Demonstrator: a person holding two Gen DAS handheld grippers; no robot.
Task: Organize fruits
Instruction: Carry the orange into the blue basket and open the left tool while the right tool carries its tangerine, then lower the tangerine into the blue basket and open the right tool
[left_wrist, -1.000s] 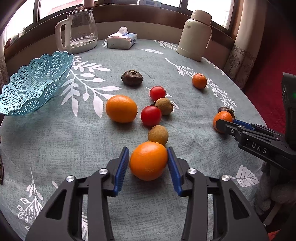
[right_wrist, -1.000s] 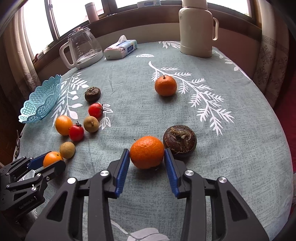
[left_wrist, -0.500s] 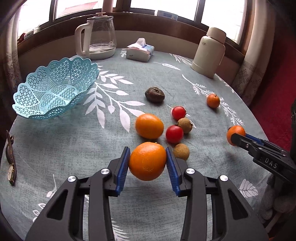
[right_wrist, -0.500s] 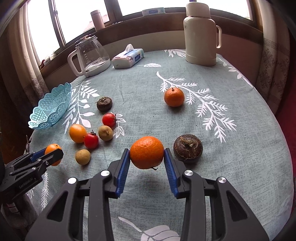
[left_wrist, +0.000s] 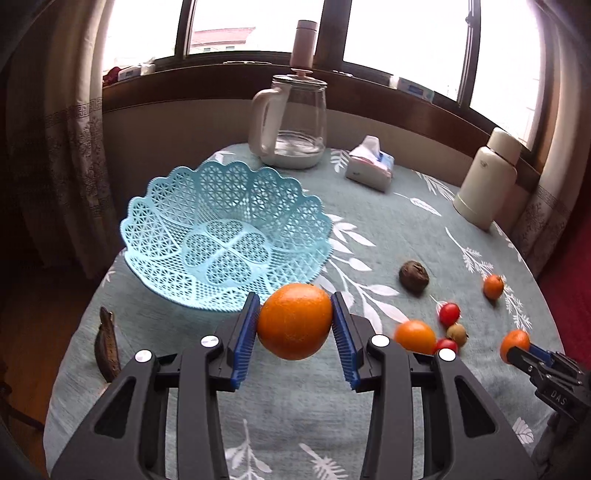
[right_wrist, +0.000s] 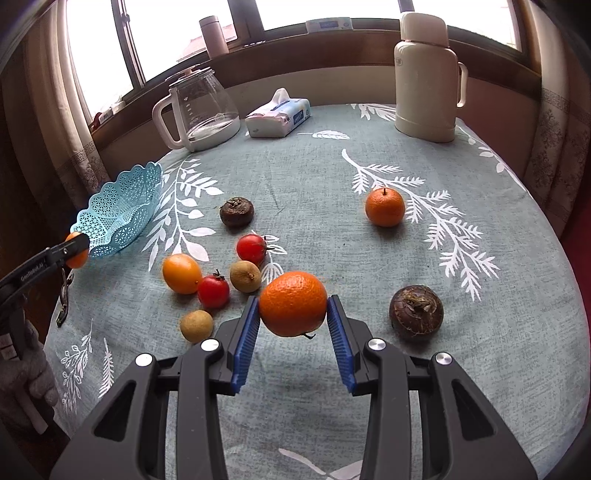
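- Fruits are the matter of this task, and two of them are in the air now: the left gripper is clamped on an orange, and the right gripper is clamped on a mandarin with a small stem below.
- I judge the step as carrying: both fruits are lifted off the tablecloth and not yet put down.
- The orange hangs just before the near rim of the blue basket, which has nothing inside.
- The next move, I think, is to bring the orange over the basket's middle and then let the jaws part low, so it does not roll out over the shallow wall.
- The right gripper is well apart from the basket and needs a longer way across the loose fruits.
- Only the left view shows the basket's inside and a dark strap at the table edge.
- Only the right view shows a brown round fruit just beside the mandarin and a small longan near the jaws.
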